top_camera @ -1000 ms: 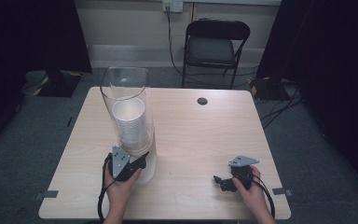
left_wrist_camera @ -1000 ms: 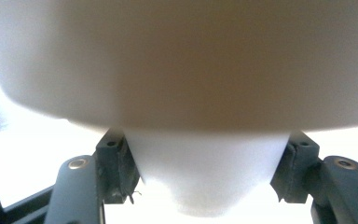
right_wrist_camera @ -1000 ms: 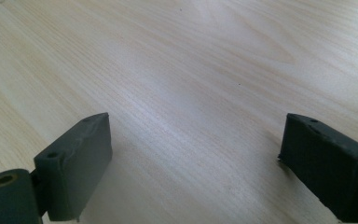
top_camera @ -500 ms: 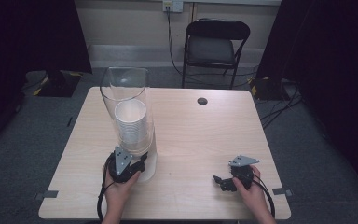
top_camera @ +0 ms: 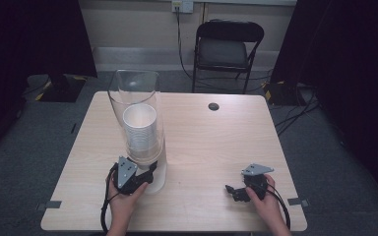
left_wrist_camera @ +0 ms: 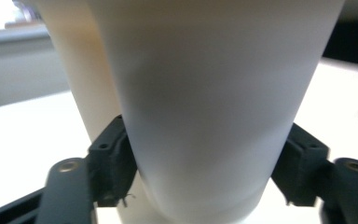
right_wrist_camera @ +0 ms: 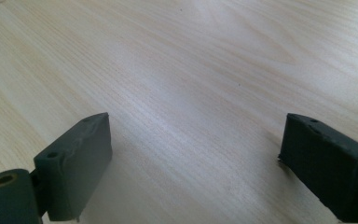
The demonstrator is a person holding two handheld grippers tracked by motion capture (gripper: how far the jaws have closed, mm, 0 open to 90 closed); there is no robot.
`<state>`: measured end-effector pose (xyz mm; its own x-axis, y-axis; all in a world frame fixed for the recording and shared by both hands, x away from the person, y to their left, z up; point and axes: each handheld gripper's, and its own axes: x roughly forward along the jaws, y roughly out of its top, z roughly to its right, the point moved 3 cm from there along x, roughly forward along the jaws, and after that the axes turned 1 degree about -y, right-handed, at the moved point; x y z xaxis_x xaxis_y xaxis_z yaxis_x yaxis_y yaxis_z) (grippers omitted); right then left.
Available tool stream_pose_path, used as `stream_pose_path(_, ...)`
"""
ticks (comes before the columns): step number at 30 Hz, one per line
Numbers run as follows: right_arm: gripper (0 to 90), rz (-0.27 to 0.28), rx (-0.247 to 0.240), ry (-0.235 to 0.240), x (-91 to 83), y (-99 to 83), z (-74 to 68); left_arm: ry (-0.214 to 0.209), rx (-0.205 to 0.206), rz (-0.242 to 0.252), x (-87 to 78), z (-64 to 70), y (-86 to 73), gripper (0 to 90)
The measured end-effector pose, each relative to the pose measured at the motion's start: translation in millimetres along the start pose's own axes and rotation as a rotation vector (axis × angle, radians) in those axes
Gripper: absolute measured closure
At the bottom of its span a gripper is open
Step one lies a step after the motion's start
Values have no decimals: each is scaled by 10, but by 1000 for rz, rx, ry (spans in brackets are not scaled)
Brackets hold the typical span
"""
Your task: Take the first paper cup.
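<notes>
Wooden table (top_camera: 202, 147): pale top; I see my two hands on its near edge
Clear cylinder (top_camera: 137, 105): upright at left; white cup stack (top_camera: 141, 129) inside
Left gripper (top_camera: 147, 173): my jaws clamped on the stack's lowest cup at the cylinder's foot
Right gripper (top_camera: 232, 189): jaws wide apart; resting on bare wood

We see our two black grippers, the left gripper (top_camera: 150, 171) and right gripper (top_camera: 231, 190), each topped by a grey three-cornered plate, trailing a black cable, with screw-holed jaw blocks.
</notes>
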<state>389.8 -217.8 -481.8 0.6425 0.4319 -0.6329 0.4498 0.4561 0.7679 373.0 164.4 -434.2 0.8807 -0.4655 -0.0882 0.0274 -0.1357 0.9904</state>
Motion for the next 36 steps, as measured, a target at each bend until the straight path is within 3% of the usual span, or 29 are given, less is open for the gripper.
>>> stream_pose_path(4, 81, 0, 0, 0, 0, 0, 0, 4, -10, 59, -37, -10, 104, 275)
stream_pose_path(7, 81, 0, 0, 0, 0, 0, 0, 2, 14, 52, -37, -10, 139, 273)
stream_pose_path(9, 81, 0, 0, 0, 0, 0, 0, 0, -8, 33, -23, -8, 134, 290)
stream_pose_path(11, 81, 0, 0, 0, 0, 0, 0, 1, 6, 19, -16, -13, 138, 303)
stream_pose_path(12, 81, 0, 0, 0, 0, 0, 0, -11, -9, 12, -7, -13, 135, 319)
stream_pose_path(14, 81, 0, 0, 0, 0, 0, 0, 9, 6, 0, 2, -14, 112, 337)
stream_pose_path(22, 79, -1, 8, -11, 14, 15, -14, 16, -10, 24, 33, 6, 54, 351)
stream_pose_path(29, 79, -1, 13, -14, 19, 18, -16, 16, 17, -8, 44, -25, 56, 353)
stream_pose_path(32, 79, -1, 14, -14, 19, 18, -17, 15, 9, -11, 52, -29, 60, 354)
stream_pose_path(33, 79, -1, 14, -14, 19, 19, -17, -5, 29, -195, 101, -33, -55, 357)
stream_pose_path(34, 79, -1, 12, -14, 19, 19, -15, -17, 23, -380, 170, -43, -344, 391)
stream_pose_path(35, 79, -1, 11, -14, 20, 16, -13, -5, -18, -319, 124, -67, -436, 380)
stream_pose_path(36, 79, -1, 11, -14, 20, 16, -13, 24, -37, -265, 83, -60, -423, 380)
